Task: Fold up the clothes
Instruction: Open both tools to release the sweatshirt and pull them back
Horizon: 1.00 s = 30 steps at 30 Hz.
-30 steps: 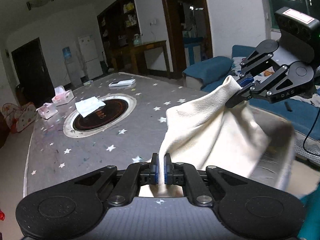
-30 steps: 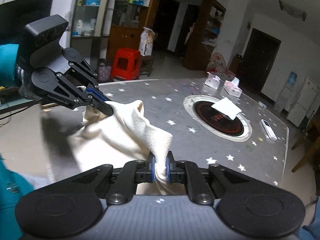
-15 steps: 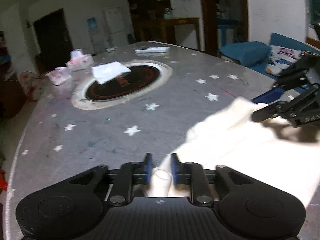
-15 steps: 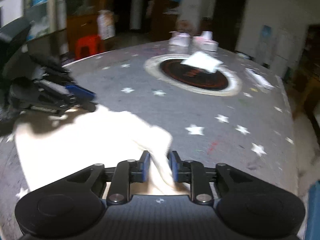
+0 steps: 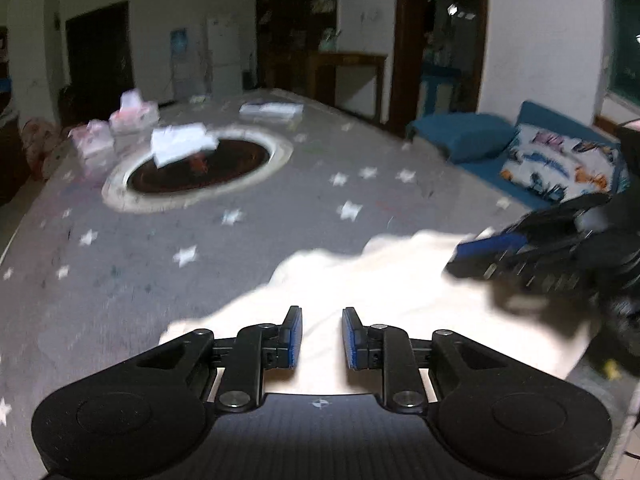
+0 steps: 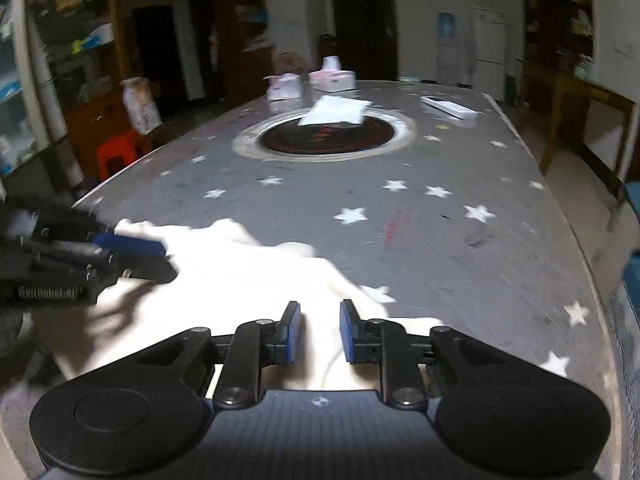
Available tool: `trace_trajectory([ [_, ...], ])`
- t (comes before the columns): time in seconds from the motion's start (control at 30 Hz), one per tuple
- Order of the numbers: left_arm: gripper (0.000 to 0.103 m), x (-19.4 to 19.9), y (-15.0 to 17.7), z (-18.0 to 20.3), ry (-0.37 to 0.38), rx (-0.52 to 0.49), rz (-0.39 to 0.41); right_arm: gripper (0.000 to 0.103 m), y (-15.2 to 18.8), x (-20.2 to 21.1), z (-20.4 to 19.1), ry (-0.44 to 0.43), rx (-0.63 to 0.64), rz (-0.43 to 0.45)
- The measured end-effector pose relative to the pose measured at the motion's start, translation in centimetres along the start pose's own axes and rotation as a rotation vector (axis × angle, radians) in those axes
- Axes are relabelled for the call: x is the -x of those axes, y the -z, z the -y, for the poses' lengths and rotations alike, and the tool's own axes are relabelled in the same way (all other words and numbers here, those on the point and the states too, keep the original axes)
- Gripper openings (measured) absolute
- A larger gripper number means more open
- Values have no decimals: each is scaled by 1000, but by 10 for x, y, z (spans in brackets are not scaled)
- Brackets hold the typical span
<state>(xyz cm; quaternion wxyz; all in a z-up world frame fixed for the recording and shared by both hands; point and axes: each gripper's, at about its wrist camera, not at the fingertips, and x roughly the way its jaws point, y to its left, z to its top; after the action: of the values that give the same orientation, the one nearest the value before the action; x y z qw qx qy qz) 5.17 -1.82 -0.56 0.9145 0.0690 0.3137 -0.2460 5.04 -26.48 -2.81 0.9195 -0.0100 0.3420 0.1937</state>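
A cream-white garment (image 5: 384, 284) lies spread on the near end of the grey star-patterned table (image 5: 240, 248). My left gripper (image 5: 321, 338) is open just above its near edge, nothing between the blue pads. In the left wrist view the right gripper (image 5: 480, 256) hovers over the cloth's right side, blurred. In the right wrist view the same garment (image 6: 248, 272) fills the near table, and my right gripper (image 6: 320, 334) stands open over it. The left gripper (image 6: 136, 254) shows at the left there, over the cloth's left edge.
A dark round inset (image 5: 200, 164) with a white folded cloth (image 5: 180, 144) on it sits mid-table. Pink tissue boxes (image 5: 116, 128) and a white flat box (image 5: 272, 110) lie at the far end. A blue sofa with a patterned pillow (image 5: 560, 160) stands right; a red stool (image 6: 120, 152) left.
Both grippers lowered the lifted garment onto the table and opened, letting go of it. The cloth now lies flat instead of hanging between the fingers.
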Motion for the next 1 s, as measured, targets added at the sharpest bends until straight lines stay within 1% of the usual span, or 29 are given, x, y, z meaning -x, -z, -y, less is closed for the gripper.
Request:
trace_trajectory([
  [0.07,26,-2,4,-1,1,6,-8,15,-1,4,4,19,-21,1],
  [0.2,26,-6,11,-2,4,15,-20,16,-7,4,-9,56,0,-1],
  [0.3,27,-6,13,-3,14,16,-13,16,-17,-1,-25,34,11,6],
  [0.37,28,-6,14,-6,27,33,-15,16,-22,-10,-37,28,22,-3],
  [0.63,29,-7,13,-18,72,106,-28,15,-20,-8,-40,93,-30,1],
  [0.77,31,-7,12,-18,80,106,-36,16,-19,-6,-42,124,-55,4],
  [0.87,34,-3,11,-16,74,105,-30,16,-10,13,-53,114,-46,19],
  [1.0,34,8,15,-7,56,95,-10,16,10,39,-69,122,-5,26],
])
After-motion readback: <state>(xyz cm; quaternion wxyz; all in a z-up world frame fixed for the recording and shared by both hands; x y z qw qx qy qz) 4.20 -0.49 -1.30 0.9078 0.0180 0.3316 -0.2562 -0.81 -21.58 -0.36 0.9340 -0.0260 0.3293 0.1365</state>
